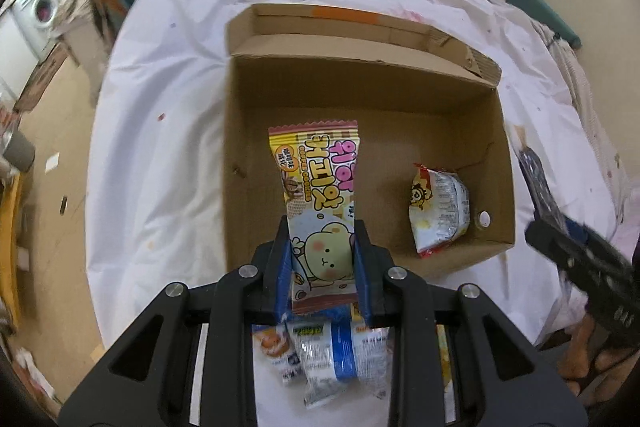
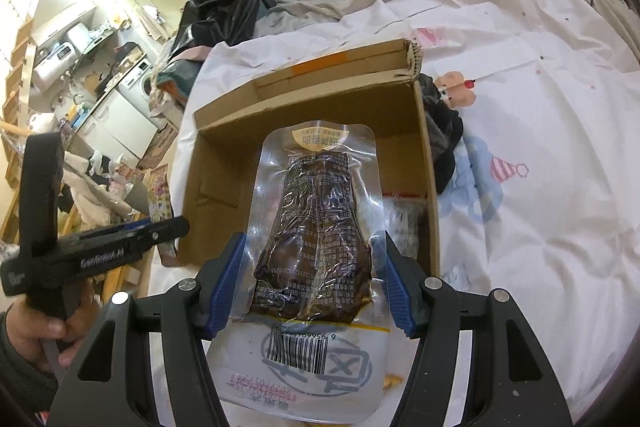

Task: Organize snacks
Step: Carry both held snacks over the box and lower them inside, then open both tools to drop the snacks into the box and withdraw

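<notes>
Both fisheye views are evenly lit by soft indoor light, with dark vignetted corners and strongly curved edges. The white sheet [image 1: 168,163] is nearly blown out. Glare streaks the clear pouch [image 2: 316,223]. The centres are sharp; the other gripper [image 1: 576,247] at the right edge of the left view is motion-blurred.

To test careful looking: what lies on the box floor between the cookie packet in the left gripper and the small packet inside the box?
Nothing: bare cardboard box floor separates cookie packet from small packet, left wrist view.
</notes>
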Demonstrator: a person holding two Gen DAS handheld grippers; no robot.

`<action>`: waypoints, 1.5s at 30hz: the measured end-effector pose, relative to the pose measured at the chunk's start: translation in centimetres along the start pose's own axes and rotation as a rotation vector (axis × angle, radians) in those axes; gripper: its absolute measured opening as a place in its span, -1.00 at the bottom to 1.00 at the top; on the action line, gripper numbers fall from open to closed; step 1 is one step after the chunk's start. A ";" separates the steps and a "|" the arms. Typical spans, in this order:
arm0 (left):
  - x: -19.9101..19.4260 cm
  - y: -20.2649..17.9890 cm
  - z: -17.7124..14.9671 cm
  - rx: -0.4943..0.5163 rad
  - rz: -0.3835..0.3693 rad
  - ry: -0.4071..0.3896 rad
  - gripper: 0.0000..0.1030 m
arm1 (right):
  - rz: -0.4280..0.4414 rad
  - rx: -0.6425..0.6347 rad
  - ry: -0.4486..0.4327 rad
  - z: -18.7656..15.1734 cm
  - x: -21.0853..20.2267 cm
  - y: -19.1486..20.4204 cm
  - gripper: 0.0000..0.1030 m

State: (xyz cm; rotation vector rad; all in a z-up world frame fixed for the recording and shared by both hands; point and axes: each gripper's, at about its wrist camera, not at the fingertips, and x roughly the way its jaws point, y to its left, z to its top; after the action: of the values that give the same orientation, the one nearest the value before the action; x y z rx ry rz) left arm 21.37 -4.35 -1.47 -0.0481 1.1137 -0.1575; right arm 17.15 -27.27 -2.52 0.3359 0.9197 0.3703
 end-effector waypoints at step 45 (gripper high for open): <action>2.8 1.2 1.2 -0.020 0.037 -0.047 0.39 | 0.000 0.033 0.071 2.6 6.3 -0.2 0.63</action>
State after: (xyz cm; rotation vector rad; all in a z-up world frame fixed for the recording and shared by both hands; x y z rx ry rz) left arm 23.73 -3.62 -3.56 -0.0491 1.0689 -0.1113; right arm 22.83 -24.92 -5.59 0.3543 0.9959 0.3692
